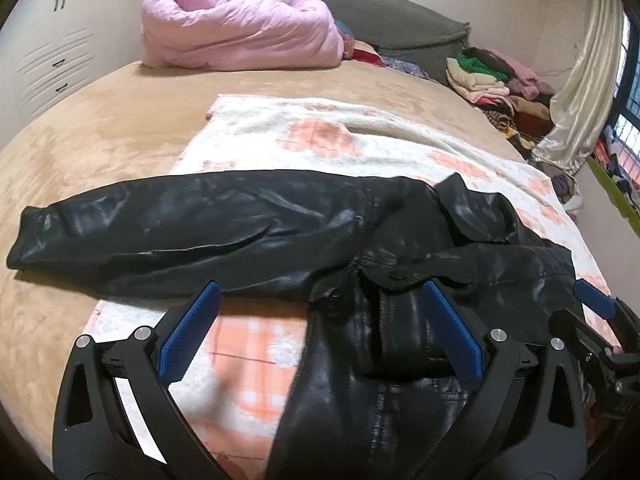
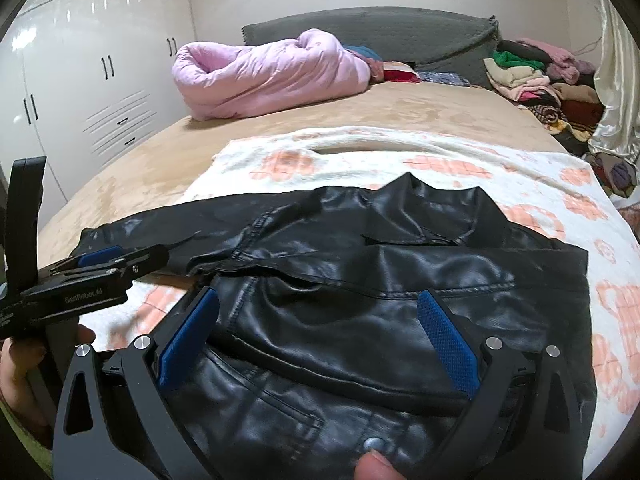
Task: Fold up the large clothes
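A black leather jacket (image 1: 360, 248) lies on a white and orange blanket (image 1: 320, 136) spread over the bed. One sleeve (image 1: 160, 228) stretches out to the left, and the collar (image 2: 420, 204) points towards the headboard. My left gripper (image 1: 320, 296) is open and hovers over the jacket where the sleeve joins the body, holding nothing. My right gripper (image 2: 318, 300) is open above the jacket's front panel (image 2: 340, 344), with nothing between its blue pads (image 2: 444, 340). Each gripper shows side-on in the other's view: the right gripper (image 1: 596, 304) and the left gripper (image 2: 120, 258).
A rolled pink quilt (image 1: 240, 28) lies near the grey headboard (image 1: 380, 12). A heap of clothes (image 1: 496, 80) sits at the far right beside a cream curtain (image 1: 580, 80). White wardrobes (image 2: 100, 80) stand to the left. A hand (image 2: 20, 364) holds the left gripper, and a thumb (image 2: 372, 466) shows at the bottom.
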